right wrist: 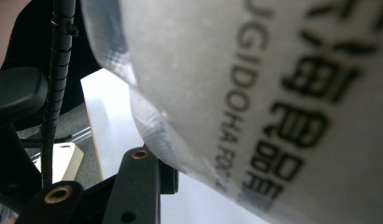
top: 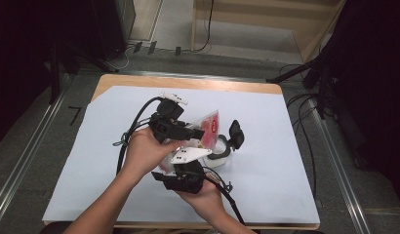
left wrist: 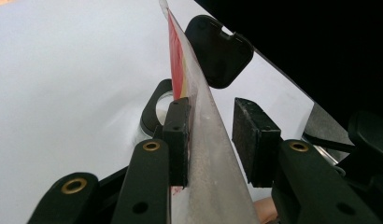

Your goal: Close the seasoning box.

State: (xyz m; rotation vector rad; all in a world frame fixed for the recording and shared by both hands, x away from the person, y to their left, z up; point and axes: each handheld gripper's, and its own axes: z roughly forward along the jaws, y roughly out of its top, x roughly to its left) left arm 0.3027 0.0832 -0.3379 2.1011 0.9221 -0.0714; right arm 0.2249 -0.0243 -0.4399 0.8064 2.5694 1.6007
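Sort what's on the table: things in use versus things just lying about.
In use:
- plastic pouch, held up between both grippers
- left gripper
- right gripper
- open white container with black flip lid, below the pouch

Lying about:
- floor cables
- white table cover

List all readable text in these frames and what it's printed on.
"GIDOHA FOO": black capitals along the translucent food pouch in the right gripper view, cut off at both ends.
Large black Chinese characters beside it on the same pouch: blurred and cropped, not readable.
Red patch on the pouch in the high view: any print is too small to read.
White tag at the table edge: no legible marking.
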